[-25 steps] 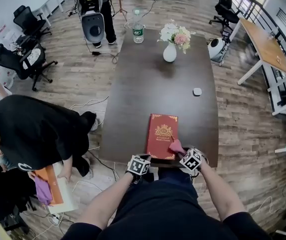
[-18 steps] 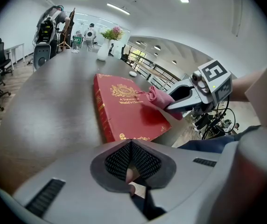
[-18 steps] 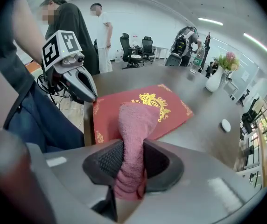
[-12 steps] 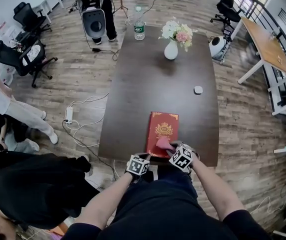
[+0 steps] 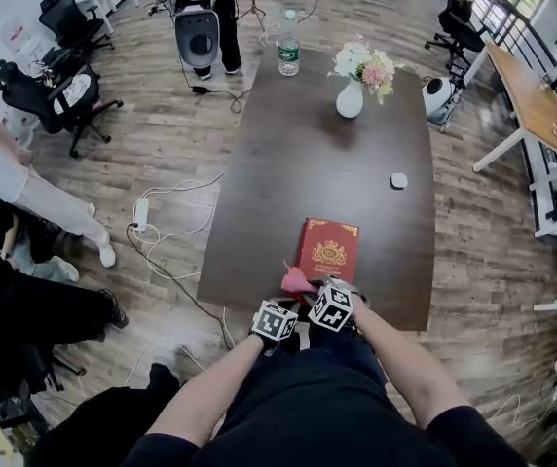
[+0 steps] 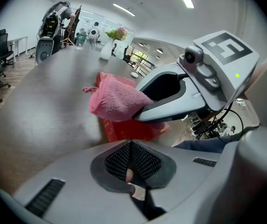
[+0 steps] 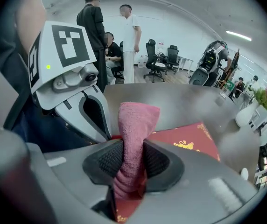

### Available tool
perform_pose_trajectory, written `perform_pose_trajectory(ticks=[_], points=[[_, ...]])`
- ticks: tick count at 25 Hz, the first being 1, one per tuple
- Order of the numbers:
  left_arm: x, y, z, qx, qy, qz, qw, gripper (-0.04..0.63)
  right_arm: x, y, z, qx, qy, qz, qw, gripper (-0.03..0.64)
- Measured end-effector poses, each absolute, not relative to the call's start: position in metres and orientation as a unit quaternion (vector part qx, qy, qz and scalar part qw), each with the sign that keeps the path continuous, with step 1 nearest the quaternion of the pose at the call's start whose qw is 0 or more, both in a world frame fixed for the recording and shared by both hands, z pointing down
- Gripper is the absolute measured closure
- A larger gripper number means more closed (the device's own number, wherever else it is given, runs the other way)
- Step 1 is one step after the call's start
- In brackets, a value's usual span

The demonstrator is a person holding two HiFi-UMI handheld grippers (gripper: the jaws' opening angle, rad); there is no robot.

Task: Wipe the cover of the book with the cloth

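Red book [image 5: 329, 251] lying flat by the near edge of the table [image 5: 308, 163], pink cloth [image 7: 136, 125] at its near left corner, clamped in the right gripper [image 7: 133, 160], left gripper [image 6: 131, 160] closed on nothing just beside, vase [image 5: 350, 100] at the far end

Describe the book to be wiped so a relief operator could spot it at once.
Find the long dark table in the middle of the room and go to its near end. The book lies flat there: a red cover with a gold emblem, unlike the white vase and bottle at the far end or the small white object off to the right.
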State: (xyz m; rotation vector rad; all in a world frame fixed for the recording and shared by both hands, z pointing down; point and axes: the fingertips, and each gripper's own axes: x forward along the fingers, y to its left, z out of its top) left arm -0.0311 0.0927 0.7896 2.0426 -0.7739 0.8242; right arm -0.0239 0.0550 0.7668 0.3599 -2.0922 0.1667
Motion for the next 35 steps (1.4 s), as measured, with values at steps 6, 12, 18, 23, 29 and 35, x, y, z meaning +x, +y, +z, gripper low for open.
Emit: perform_pose_trajectory(ticks=[6, 12, 18, 23, 29, 35], points=[[-0.031, 0.095, 0.787, 0.803, -0.308, 0.324, 0.394, 0.600, -0.044, 0.055, 0.773, 0.127, -0.859, 0.054, 0.492, 0.500], [-0.030, 0.094, 0.786, 0.804, -0.310, 0.322, 0.393, 0.600, -0.052, 0.057, 0.789, 0.110, -0.855, 0.056, 0.504, 0.500], [-0.029, 0.097, 0.789, 0.803, -0.311, 0.320, 0.395, 0.600, -0.048, 0.058, 0.793, 0.109, -0.859, 0.079, 0.494, 0.500], [-0.029, 0.097, 0.788, 0.803, -0.310, 0.320, 0.396, 0.600, -0.046, 0.058, 0.792, 0.110, -0.861, 0.083, 0.490, 0.500], [-0.030, 0.098, 0.788, 0.804, -0.309, 0.321, 0.394, 0.600, -0.040, 0.059, 0.794, 0.116, -0.859, 0.090, 0.491, 0.500], [-0.029, 0.097, 0.787, 0.804, -0.307, 0.323, 0.393, 0.600, -0.027, 0.059, 0.793, 0.120, -0.857, 0.094, 0.492, 0.500]])
